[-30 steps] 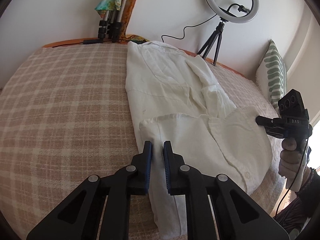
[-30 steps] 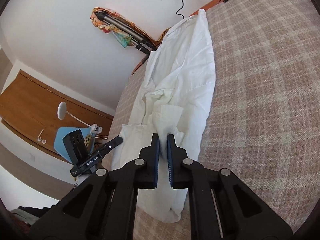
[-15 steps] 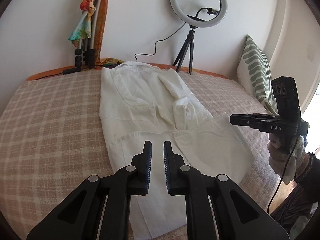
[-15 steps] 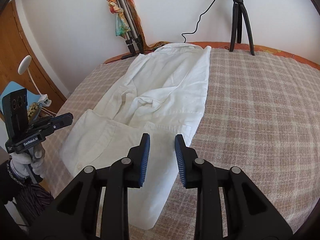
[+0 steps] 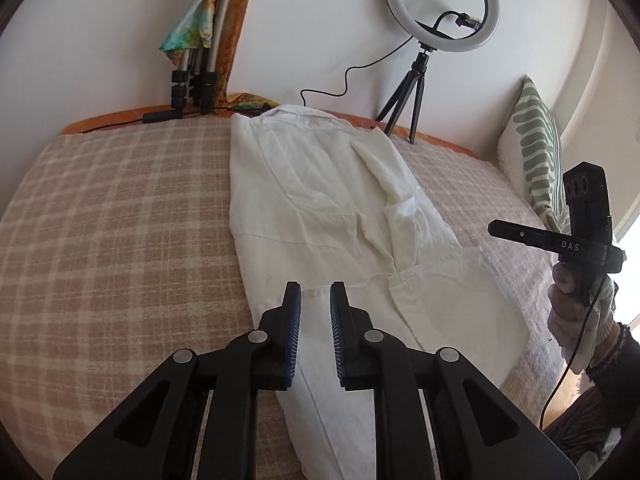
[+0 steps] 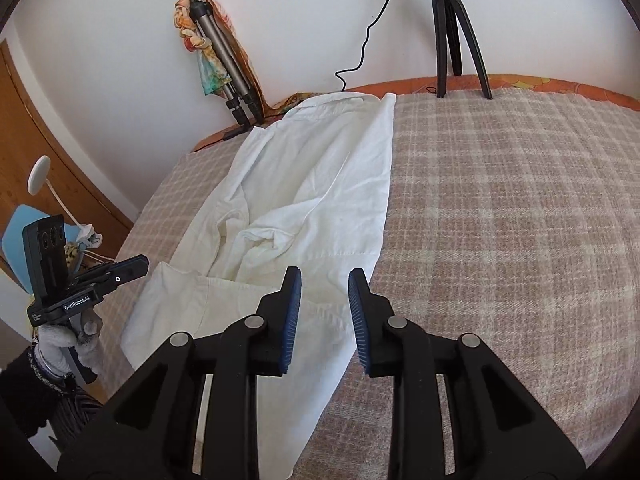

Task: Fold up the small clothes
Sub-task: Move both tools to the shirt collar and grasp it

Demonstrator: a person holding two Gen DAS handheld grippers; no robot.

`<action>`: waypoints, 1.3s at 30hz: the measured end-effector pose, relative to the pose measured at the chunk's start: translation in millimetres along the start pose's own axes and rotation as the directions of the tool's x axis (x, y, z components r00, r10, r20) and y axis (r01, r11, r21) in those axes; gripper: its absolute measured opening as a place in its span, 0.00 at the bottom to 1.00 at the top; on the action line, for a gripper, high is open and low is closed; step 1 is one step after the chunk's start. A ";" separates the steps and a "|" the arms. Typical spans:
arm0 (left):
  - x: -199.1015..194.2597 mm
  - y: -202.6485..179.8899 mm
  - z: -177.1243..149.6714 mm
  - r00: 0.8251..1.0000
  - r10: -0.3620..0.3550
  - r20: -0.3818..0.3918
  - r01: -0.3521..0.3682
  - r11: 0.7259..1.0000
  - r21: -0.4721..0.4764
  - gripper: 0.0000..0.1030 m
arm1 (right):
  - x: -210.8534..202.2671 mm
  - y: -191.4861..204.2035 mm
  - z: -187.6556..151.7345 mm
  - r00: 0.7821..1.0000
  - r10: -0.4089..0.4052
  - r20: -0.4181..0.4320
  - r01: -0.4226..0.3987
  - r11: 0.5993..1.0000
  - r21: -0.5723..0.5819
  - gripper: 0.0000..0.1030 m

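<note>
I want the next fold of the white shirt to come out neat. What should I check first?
1. Left gripper empty: ok; its jaws are opening and hold no cloth.
2. Right gripper empty: ok, fingers apart above the hem.
3. White shirt lying on the plaid blanket: ok, bottom part folded up.
4. Sleeve flat: not ok, bunched in the middle.
5. Near folded edge straight: cannot tell, grippers cover part of it.
6. Ring light tripod apart from the collar: ok.
</note>
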State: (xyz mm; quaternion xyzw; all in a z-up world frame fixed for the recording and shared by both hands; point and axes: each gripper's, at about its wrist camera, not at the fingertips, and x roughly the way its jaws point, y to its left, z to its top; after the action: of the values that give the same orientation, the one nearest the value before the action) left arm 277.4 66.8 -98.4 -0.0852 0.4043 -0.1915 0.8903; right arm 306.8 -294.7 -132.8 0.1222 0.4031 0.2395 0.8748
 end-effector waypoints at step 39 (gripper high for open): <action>178.0 106.9 159.7 0.995 -0.047 -0.093 0.041 0.997 -0.064 0.31 | 158.7 -103.3 170.9 0.993 0.050 -0.109 -0.036 0.991 0.126 0.13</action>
State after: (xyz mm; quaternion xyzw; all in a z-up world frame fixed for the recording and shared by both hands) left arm 533.4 90.9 -148.4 -0.1127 0.4496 -0.2023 0.8627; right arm 559.3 -304.6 -167.2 0.1713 0.4626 0.2393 0.8363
